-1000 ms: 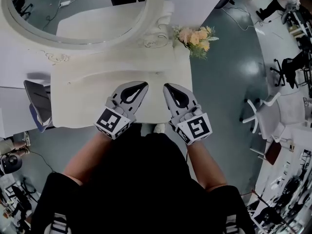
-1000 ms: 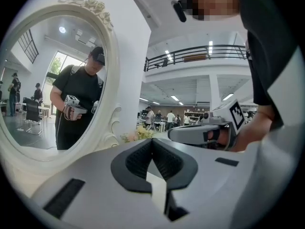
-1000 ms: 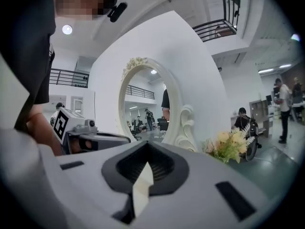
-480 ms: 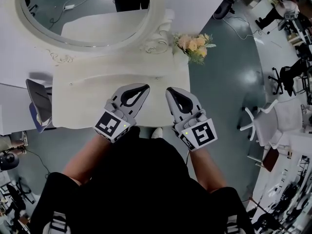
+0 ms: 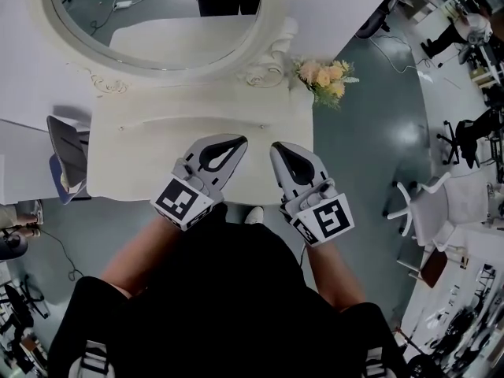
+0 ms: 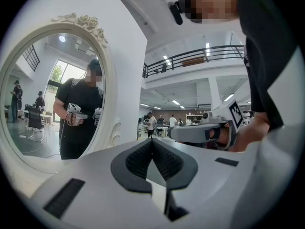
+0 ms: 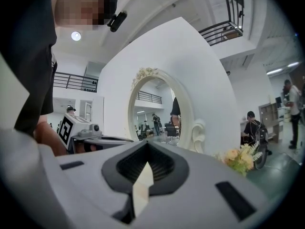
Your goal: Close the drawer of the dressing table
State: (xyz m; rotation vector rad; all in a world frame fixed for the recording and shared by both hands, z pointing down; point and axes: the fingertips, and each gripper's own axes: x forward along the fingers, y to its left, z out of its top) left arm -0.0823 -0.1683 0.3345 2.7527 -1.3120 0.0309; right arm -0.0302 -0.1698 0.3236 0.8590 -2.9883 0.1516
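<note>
At the far left, a grey-and-blue object (image 5: 67, 160) leans beside the end of the dressing table (image 5: 134, 148), which stands cream-white against the white wall, right in front of the person. From above I see only its top and front edge, so I cannot make out the drawer itself. The oval mirror (image 5: 150, 14) with its carved frame rises at the back of the top. In the left gripper view its glass (image 6: 47, 94) shows a reflected person in black holding both tools. The left gripper (image 5: 236, 142) hangs over the front part of the tabletop and points towards the mirror. Its own view shows the jaws (image 6: 152, 141) pressed together with nothing caught between them. Just beside it, a small gap apart, the right gripper (image 5: 277, 148) hovers the same way over the front edge. Its jaws (image 7: 147, 144) are likewise clenched tight on nothing. Neither tool touches the table as far as I can tell. Further right, a bunch of pale yellow and peach flowers (image 5: 324, 75) sits at the table's back right corner, beside the mirror frame. Beyond that the grey-green floor (image 5: 370, 132) opens out, with a white office chair (image 5: 429, 211) standing well apart from the table.
</note>
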